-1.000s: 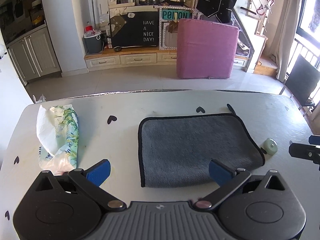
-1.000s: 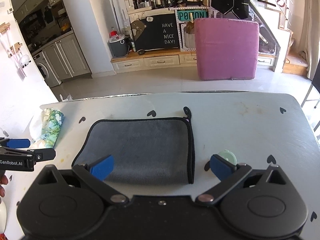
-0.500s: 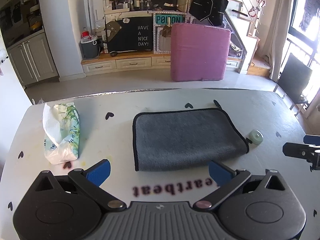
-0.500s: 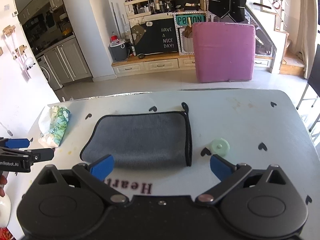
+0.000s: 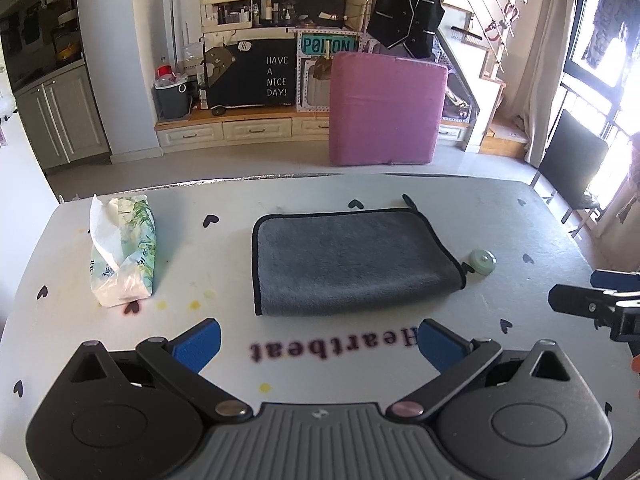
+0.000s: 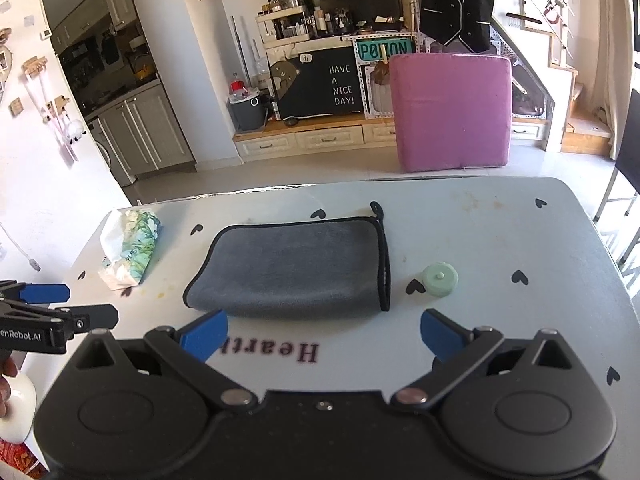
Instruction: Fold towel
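Note:
A grey towel (image 5: 348, 260) with black trim lies folded flat on the white table (image 5: 500, 216); it also shows in the right wrist view (image 6: 292, 264). Its hanging loop points to the far edge. My left gripper (image 5: 318, 344) is open and empty, held above the table's near side, short of the towel's near edge. My right gripper (image 6: 324, 334) is open and empty, also just short of the towel's near edge. Each gripper shows at the edge of the other's view.
A tissue pack (image 5: 124, 250) lies on the table's left side. A small green round lid (image 5: 482, 261) sits just right of the towel. The word "Heartbeat" is printed near the front edge. A pink cushion (image 5: 386, 110) stands on the floor beyond.
Both grippers have pulled back and up from the towel, which now lies farther off and fully in view. Both stay open and empty.

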`<action>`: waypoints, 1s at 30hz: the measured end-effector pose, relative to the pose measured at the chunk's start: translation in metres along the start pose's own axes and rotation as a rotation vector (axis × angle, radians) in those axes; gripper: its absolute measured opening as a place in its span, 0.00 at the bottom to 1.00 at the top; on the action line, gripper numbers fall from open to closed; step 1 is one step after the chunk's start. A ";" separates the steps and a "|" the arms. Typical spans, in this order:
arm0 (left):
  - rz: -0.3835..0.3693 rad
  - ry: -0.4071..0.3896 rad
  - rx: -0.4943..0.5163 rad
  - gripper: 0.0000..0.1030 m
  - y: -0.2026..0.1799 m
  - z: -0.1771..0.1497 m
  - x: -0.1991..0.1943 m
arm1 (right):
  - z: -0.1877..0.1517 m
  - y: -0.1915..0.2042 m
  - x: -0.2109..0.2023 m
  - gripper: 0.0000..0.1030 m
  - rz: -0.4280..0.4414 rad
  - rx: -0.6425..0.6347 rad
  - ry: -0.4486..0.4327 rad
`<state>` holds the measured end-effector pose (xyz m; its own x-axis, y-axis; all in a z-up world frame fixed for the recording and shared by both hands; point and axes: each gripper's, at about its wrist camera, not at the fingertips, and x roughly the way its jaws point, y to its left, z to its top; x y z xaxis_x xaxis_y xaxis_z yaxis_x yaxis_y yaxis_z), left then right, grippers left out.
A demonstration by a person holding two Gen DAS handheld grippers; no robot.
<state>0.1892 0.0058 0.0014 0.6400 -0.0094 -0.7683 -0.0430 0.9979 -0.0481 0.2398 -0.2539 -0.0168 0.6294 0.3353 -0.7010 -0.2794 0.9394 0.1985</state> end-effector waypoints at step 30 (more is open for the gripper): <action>-0.040 -0.044 0.003 1.00 -0.002 -0.057 -0.051 | -0.059 0.020 -0.065 1.00 0.027 -0.058 -0.064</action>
<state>0.1127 0.0010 0.0042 0.6742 -0.0464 -0.7371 -0.0147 0.9970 -0.0763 0.1506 -0.2612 -0.0071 0.6660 0.3657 -0.6502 -0.3370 0.9251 0.1751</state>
